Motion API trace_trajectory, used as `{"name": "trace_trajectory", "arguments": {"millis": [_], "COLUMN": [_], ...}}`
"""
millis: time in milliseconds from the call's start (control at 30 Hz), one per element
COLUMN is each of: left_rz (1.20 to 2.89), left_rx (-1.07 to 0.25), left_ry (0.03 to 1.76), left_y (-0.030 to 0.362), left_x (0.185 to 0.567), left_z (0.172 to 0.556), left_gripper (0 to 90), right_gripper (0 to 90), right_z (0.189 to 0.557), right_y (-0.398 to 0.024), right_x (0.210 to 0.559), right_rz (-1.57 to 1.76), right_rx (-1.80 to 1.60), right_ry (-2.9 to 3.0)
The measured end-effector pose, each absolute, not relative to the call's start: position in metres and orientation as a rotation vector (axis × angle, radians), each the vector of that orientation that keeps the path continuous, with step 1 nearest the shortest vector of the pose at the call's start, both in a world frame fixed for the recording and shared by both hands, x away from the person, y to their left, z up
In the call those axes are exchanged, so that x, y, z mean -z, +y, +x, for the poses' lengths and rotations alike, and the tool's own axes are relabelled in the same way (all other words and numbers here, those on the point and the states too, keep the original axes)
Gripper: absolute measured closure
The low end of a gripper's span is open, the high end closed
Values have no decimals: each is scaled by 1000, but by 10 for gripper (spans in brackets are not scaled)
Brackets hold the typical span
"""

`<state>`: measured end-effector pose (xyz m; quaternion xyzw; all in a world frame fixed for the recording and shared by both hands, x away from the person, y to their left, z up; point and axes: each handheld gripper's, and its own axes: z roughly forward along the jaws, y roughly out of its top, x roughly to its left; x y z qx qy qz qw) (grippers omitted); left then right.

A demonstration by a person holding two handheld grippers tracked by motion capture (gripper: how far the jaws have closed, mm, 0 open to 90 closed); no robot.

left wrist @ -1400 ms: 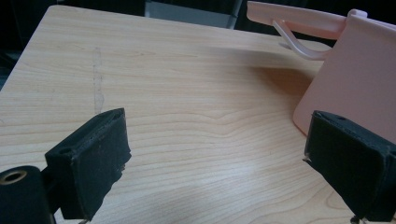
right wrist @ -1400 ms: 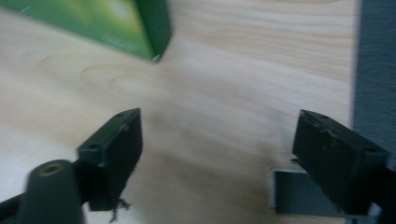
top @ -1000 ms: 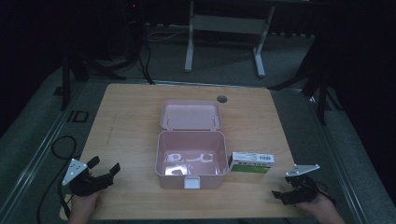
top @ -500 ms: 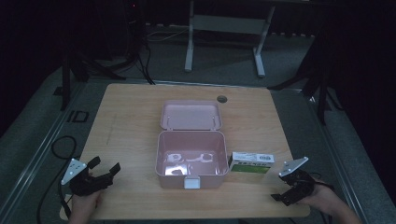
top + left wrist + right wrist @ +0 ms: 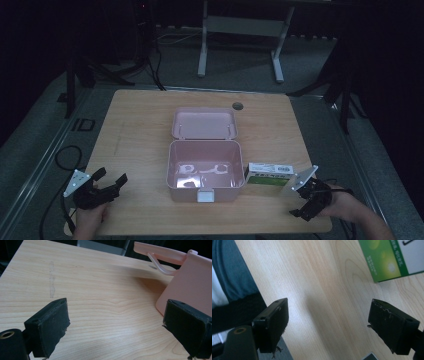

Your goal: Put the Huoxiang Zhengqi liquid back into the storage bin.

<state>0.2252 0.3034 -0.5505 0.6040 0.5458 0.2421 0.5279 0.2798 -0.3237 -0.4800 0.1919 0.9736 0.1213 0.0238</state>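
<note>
Both the left gripper (image 5: 111,184) and right gripper (image 5: 306,199) are held wide, empty. The carton (image 5: 268,173), touching the box (image 5: 203,162), could be knocked off the near right edge by a careless approach.

Dim high view, brighter gripper views

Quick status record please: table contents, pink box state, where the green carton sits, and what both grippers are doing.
table: wooden top
pink box: at table centre, open, lid laid back on the far side
box contents: too dim to identify
green and white carton: lying flat by the box's right side
left gripper: open, empty, near front left corner
right gripper: open, empty, near front right corner, just short of the carton
</note>
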Motion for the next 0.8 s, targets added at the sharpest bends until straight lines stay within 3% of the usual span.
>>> {"name": "trace_trajectory", "arguments": {"millis": [800], "left_rz": [1433], "left_rx": [-574], "left_ry": [1311], "left_y": [306], "left_x": [551], "left_z": [226], "left_gripper": [68], "right_gripper": [164], "right_z": [283], "right_y": [-270], "right_x": [463], "right_rz": [289], "right_rx": [-113], "right_ry": [3070]}}
